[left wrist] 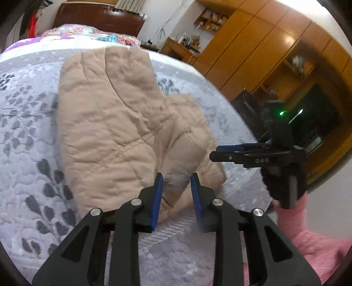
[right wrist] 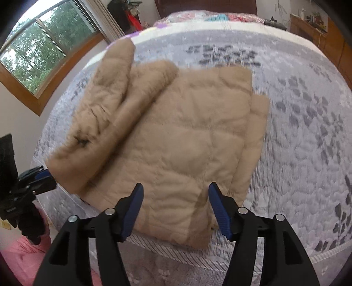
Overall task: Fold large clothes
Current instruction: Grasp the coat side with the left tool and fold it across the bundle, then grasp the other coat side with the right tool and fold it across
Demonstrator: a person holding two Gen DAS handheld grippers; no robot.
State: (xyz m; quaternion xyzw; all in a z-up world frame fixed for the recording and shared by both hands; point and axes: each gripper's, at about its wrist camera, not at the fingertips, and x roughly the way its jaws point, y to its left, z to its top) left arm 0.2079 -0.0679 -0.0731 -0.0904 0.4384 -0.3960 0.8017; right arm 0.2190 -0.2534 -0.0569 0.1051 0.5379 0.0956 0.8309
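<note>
Lying on grey leaf-patterned bedspread (right wrist: 297, 123), near the foot edge of the bed: one beige quilted jacket (right wrist: 176, 136), padded, already gathered into a compact, roughly rectangular bundle.

Condition of fold, judged from both views:
- Body panel doubled over, upper layer flat, with a lower layer showing as a narrow strip along one side.
- Sleeve (right wrist: 110, 94) or similar padded length laid diagonally across one side, bulging, not tucked flush; end reaching the bed edge.
- Outline uneven in the left wrist view, jacket (left wrist: 114, 123) showing a lumpy lobe toward the near corner.

Left gripper (left wrist: 176, 187): jaws apart, blue pads clear of each other, beige fabric visible between and beyond them; whether the pads touch the cloth cannot be told. Nothing pinched.

Right gripper (right wrist: 176, 206): jaws spread wide, hovering over the near hem, nothing held. Same gripper seen side-on in the left wrist view (left wrist: 216, 155), just beside the jacket's near corner; its opening not readable from that angle.

Stage, as estimate: main folds done, both tools released. Remaining, probably: squaring the loose sleeve, perhaps one further halving, smoothing.

Also in room: wooden wardrobe (left wrist: 275, 61), window (right wrist: 37, 55), dark headboard (left wrist: 94, 18).
</note>
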